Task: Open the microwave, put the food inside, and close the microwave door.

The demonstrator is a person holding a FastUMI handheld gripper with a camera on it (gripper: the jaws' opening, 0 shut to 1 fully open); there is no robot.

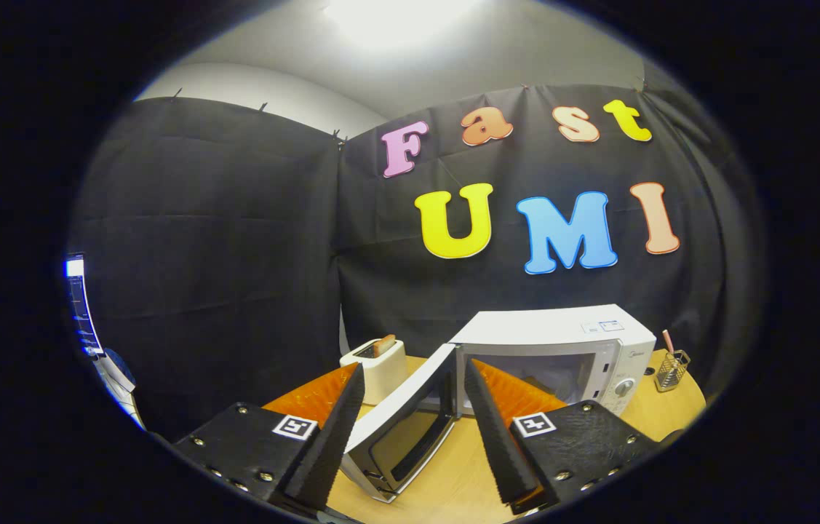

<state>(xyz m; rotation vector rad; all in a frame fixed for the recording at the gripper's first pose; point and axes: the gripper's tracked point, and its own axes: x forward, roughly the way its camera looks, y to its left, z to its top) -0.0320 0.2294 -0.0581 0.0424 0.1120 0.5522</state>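
The tool (413, 378) is held low and looks forward, with its two fingers (329, 437) spread wide apart. Nothing is pressed between them. Each finger is a black wedge with a ribbed inner face, and it narrows to a point at the far end. Behind each wedge there is an orange part, and nearer to the camera a black plate with screws and a small square marker. The left finger leans to the right, the right one to the left.
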